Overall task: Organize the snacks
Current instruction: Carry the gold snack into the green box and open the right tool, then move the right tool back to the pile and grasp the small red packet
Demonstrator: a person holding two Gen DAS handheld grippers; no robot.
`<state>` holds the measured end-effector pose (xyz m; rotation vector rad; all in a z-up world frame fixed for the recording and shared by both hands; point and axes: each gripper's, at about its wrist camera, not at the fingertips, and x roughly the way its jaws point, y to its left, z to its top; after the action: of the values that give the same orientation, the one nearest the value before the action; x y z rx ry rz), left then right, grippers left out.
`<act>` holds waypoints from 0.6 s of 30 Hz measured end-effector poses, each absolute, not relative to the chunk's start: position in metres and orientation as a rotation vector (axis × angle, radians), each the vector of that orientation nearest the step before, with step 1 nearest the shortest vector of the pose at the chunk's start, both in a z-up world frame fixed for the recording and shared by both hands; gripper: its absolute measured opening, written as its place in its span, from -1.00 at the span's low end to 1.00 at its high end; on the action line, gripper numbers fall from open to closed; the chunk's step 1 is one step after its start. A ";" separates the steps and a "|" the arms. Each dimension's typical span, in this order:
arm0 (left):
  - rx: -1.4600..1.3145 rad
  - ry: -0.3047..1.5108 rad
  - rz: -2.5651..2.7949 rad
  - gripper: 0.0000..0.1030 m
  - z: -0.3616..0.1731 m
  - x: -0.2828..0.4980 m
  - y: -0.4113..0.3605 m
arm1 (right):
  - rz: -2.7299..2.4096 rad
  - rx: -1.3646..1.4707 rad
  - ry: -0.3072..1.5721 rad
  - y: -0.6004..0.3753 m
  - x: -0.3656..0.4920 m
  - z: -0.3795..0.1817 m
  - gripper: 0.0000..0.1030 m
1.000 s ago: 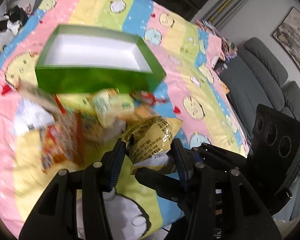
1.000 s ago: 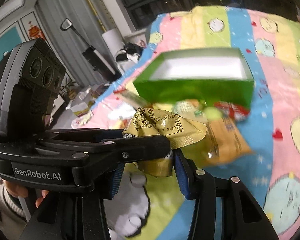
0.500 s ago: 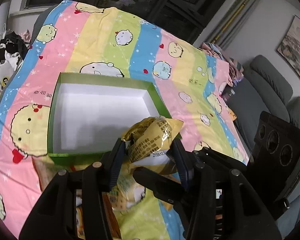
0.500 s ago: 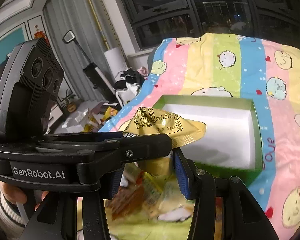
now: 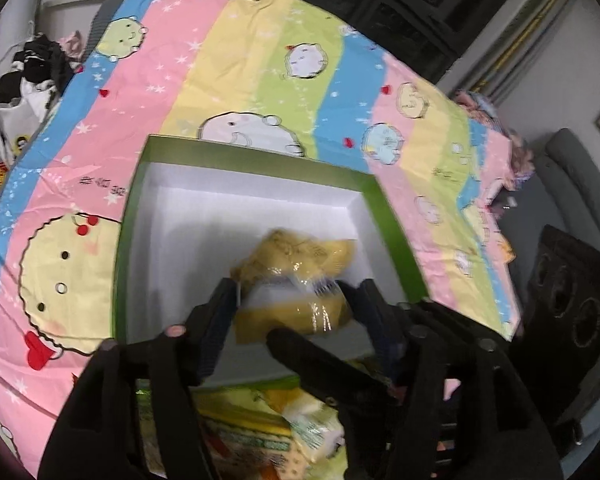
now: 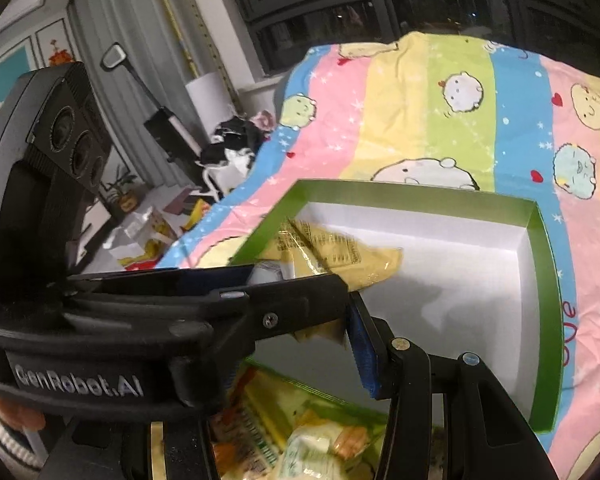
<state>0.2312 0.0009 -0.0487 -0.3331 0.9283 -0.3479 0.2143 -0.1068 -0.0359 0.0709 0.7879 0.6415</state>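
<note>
A crumpled yellow snack packet [image 5: 300, 256] hangs over the white inside of the green box [image 5: 396, 220], near its front wall. My left gripper [image 5: 296, 292] has the packet between its jaws, which are opening; the packet looks blurred and loose there. My right gripper [image 6: 296, 328] reaches in from the right and still pinches the packet's [image 6: 340, 252] lower part, its jaws starting to open. One of its fingers [image 5: 320, 360] crosses under the packet. The left gripper's body hides the right gripper's left finger. Apart from the packet, what shows of the box [image 6: 540, 240] is bare.
A pile of loose snack packets [image 5: 260, 432] lies on the striped cartoon blanket [image 5: 220, 60] just in front of the box. A grey sofa [image 5: 572, 168] stands to the right. Clothes [image 5: 32, 64] and floor clutter [image 6: 148, 232] lie off the left edge.
Both grippers carried the yellow packet forward from above the snack pile to over the box. The left jaws have spread wider and the packet now looks loose.
</note>
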 end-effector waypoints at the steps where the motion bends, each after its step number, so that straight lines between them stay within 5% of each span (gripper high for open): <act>1: -0.335 0.930 -0.340 0.41 -0.051 0.233 0.003 | 0.619 0.072 0.795 -0.108 0.217 -0.038 0.13; 15: -0.312 0.848 -0.307 0.62 -0.023 0.184 0.023 | 0.605 0.194 0.736 -0.152 0.174 -0.020 0.27; 18: -0.319 0.834 -0.303 0.82 -0.018 0.168 0.027 | 0.623 0.226 0.735 -0.160 0.157 -0.015 0.31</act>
<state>0.1675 0.0267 -0.0183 -0.3187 0.8343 -0.3033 0.1574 -0.1598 -0.0148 0.2260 0.7352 0.6234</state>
